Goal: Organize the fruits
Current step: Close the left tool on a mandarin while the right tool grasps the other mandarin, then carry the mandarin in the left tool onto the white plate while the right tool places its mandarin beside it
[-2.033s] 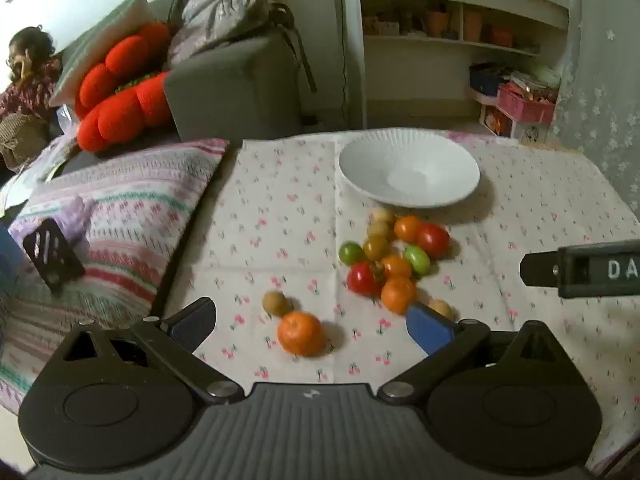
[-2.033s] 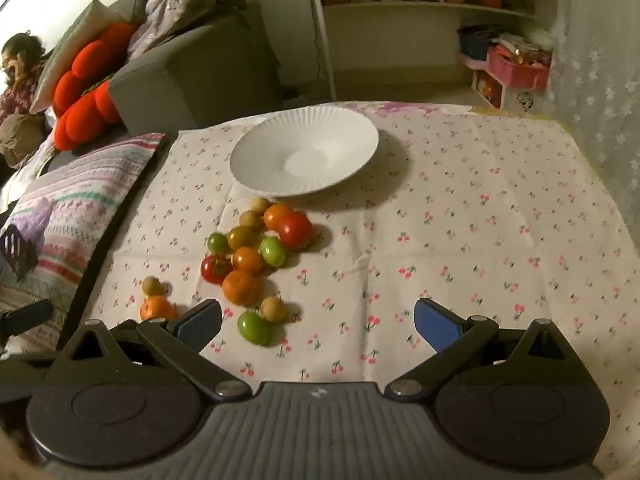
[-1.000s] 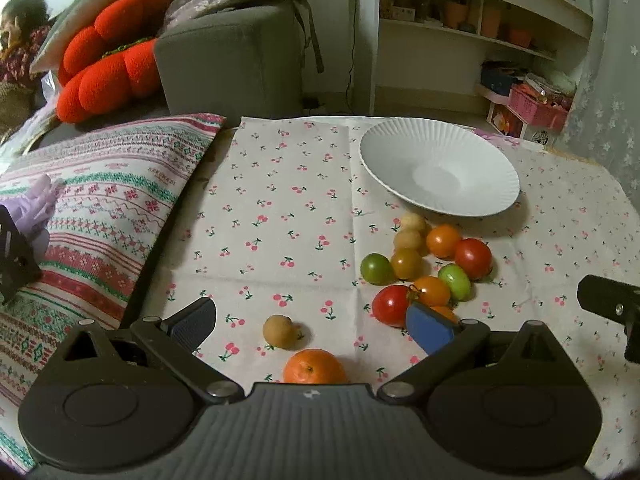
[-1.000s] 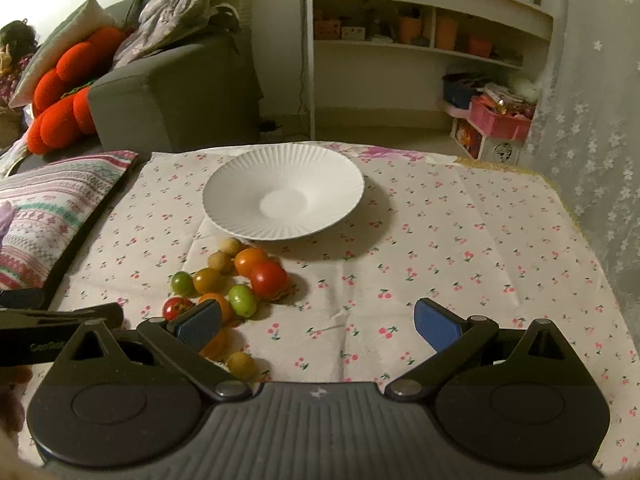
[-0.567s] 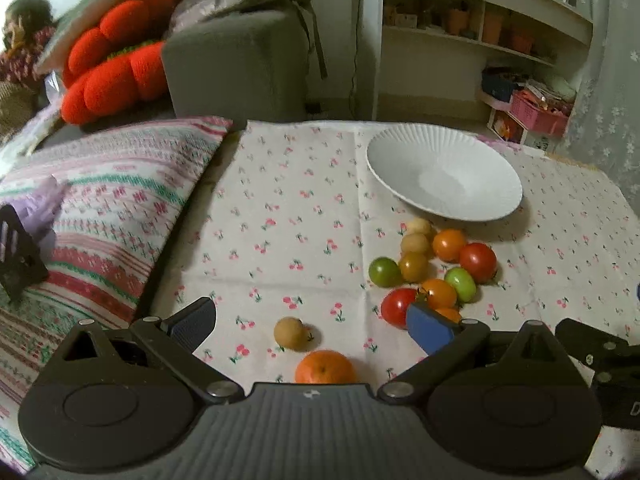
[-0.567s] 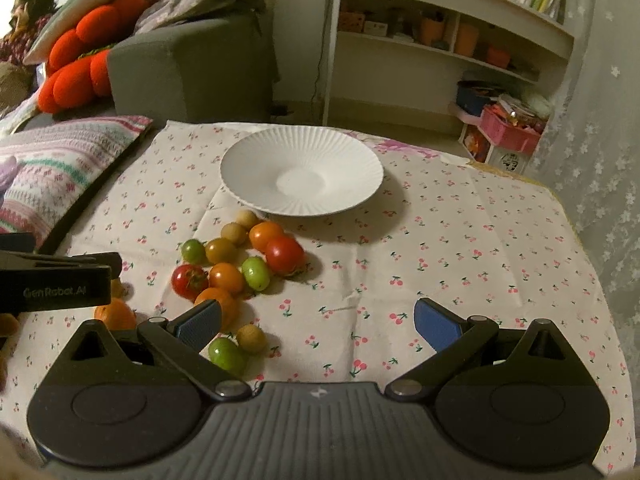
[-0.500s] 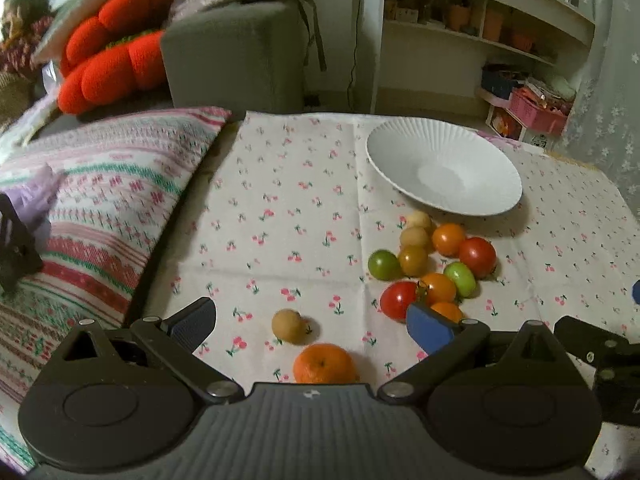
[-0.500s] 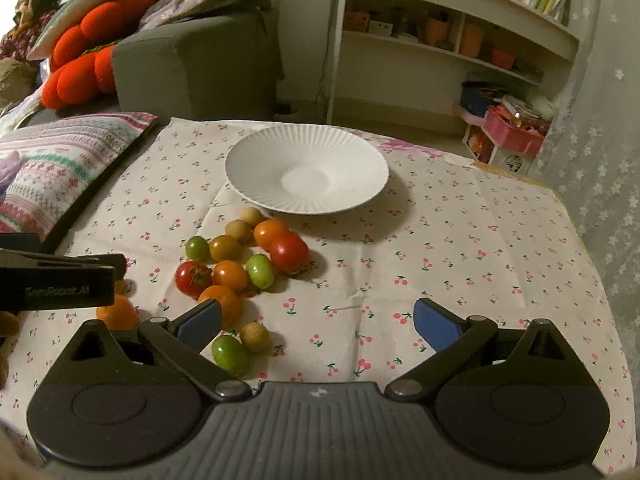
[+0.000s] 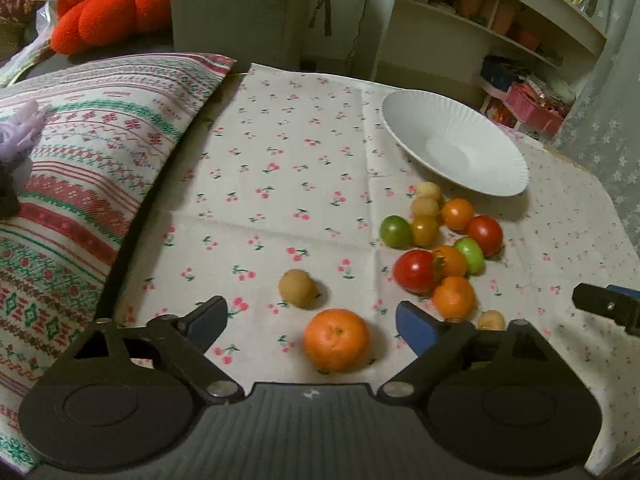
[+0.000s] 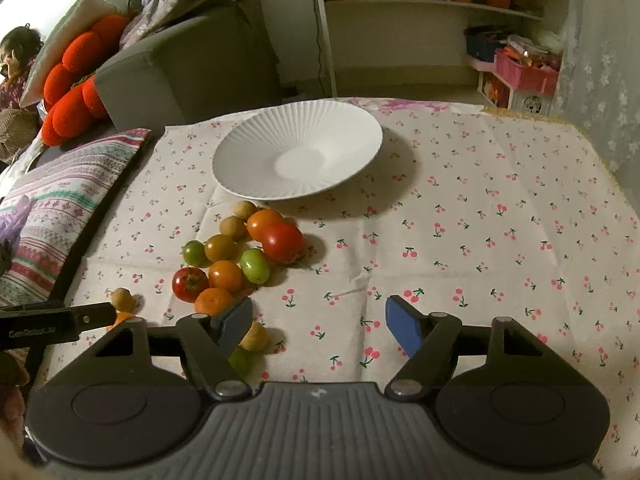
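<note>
An empty white ribbed plate point(image 9: 456, 152) point(image 10: 298, 156) stands at the back of the cherry-print tablecloth. In front of it lies a cluster of red, orange, green and tan fruits point(image 9: 440, 240) point(image 10: 240, 252). A mandarin point(image 9: 337, 339) and a small tan fruit point(image 9: 298, 288) lie apart to the left. My left gripper point(image 9: 312, 322) is open, its fingers on either side of the mandarin and a little short of it. My right gripper point(image 10: 320, 320) is open and empty over bare cloth, right of the cluster; a tan fruit point(image 10: 254, 337) and a green one point(image 10: 239, 360) lie by its left finger.
A striped patterned cushion point(image 9: 80, 152) lies along the left of the table. A grey sofa with red cushions point(image 10: 76, 92) stands behind, and white shelves point(image 10: 440, 20) at the back right. The right gripper's finger shows at the right edge of the left wrist view point(image 9: 608, 306).
The left gripper has moved forward and lower toward the mandarin, which now sits between its fingers. The right gripper has shifted slightly and its fingers have narrowed a little but stay open.
</note>
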Available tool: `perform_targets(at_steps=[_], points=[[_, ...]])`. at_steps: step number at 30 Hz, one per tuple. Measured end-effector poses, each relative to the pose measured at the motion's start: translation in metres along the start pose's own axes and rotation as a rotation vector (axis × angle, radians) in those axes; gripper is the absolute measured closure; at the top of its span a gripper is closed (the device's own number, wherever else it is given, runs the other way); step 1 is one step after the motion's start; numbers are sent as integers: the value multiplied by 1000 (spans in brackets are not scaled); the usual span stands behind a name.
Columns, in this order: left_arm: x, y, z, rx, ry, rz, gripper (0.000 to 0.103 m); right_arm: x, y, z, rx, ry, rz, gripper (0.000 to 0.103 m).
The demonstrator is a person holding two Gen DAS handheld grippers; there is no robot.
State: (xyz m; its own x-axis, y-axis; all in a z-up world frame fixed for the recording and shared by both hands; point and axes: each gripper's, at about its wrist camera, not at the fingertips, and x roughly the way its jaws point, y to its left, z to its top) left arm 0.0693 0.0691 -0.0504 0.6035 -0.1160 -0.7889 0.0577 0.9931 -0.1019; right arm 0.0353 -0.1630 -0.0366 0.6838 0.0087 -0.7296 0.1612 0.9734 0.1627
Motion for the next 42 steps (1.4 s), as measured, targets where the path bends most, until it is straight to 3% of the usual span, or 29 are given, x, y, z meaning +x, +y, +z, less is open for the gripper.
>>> perform_targets(at_steps=[4, 8, 13, 15, 18, 26, 30, 36, 42], points=[[5, 1, -6, 19, 29, -20, 37, 2, 1, 4, 3, -4, 76, 32], [17, -5, -15, 74, 65, -11, 49, 9, 19, 1, -115, -14, 124, 32], [26, -12, -20, 114, 72, -17, 61, 27, 36, -1, -196, 41, 186, 41], [33, -14, -22, 119, 93, -25, 70, 33, 42, 0, -226, 54, 206, 44], [33, -18, -24, 151, 68, -16, 76, 40, 51, -1, -275, 66, 230, 46], [33, -19, -23, 140, 64, -19, 78, 63, 62, -1, -340, 116, 206, 57], [31, -18, -21, 131, 58, -15, 78, 71, 65, -1, -356, 116, 197, 71], [13, -13, -17, 117, 22, -43, 79, 62, 61, 2, -345, 114, 202, 72], [-14, -5, -2, 99, -76, -65, 79, 40, 25, 21, -223, 60, 222, 72]])
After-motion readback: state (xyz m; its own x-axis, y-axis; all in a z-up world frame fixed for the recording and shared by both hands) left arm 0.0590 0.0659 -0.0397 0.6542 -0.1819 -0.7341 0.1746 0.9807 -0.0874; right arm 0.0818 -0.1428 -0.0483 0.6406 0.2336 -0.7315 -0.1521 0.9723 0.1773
